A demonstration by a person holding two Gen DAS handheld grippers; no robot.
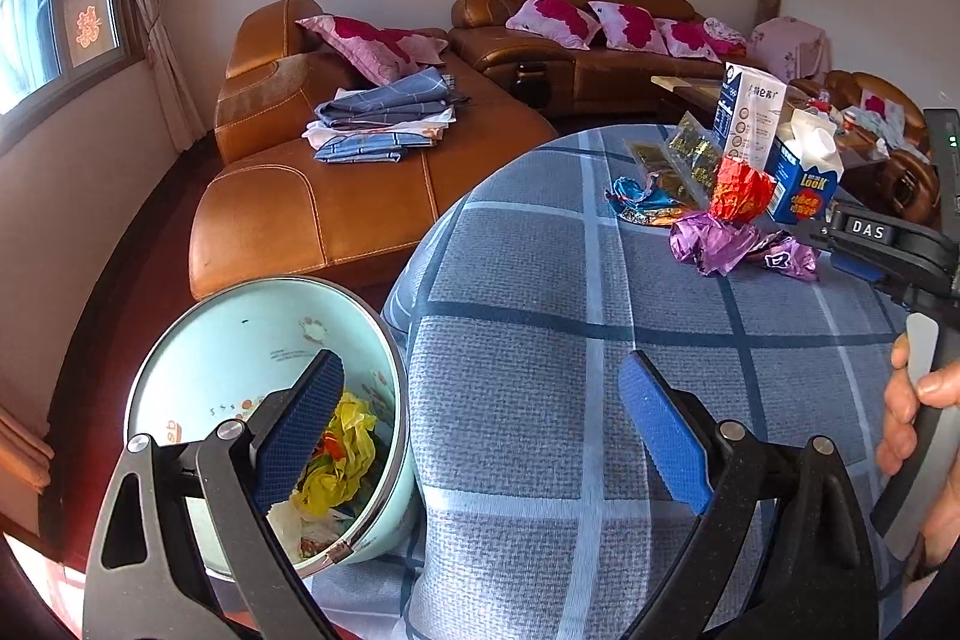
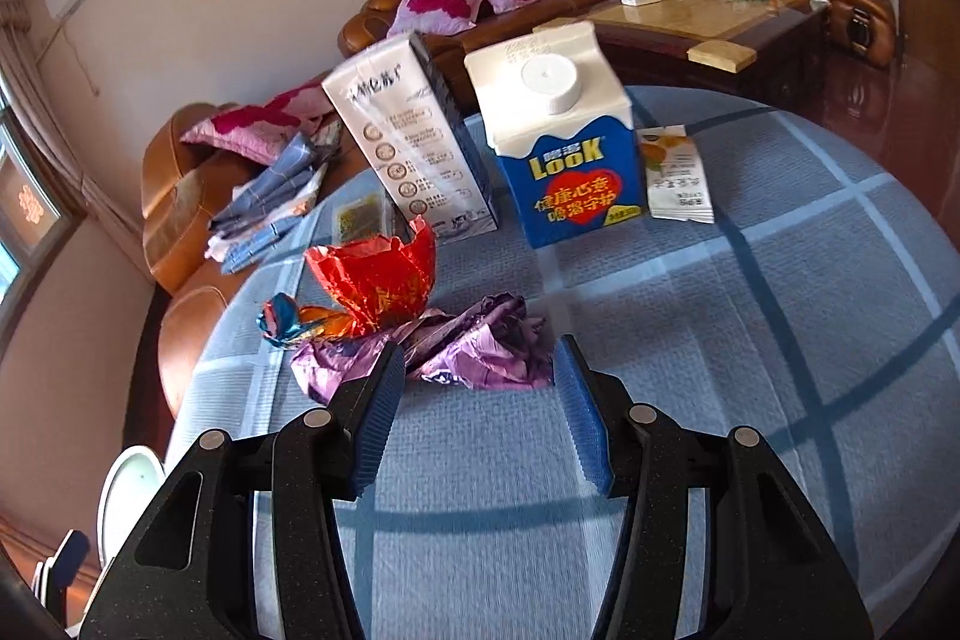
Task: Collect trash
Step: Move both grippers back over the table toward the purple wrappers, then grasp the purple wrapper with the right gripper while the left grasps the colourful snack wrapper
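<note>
Currently, your right gripper (image 2: 480,403) has its jaws apart and empty, angled down at the tablecloth (image 2: 750,340). The purple wrapper (image 2: 480,349) lies directly ahead of the fingertips, just beyond them, its long axis running crosswise to the jaws. The red wrapper (image 2: 378,280) sits farther ahead and to the left. Your left gripper (image 1: 480,418) also stands open and empty, well back from the wrappers, with the bin (image 1: 240,340) under its left finger. Judge the right hand nearer: advance it straight forward so the jaws straddle the purple wrapper.
</note>
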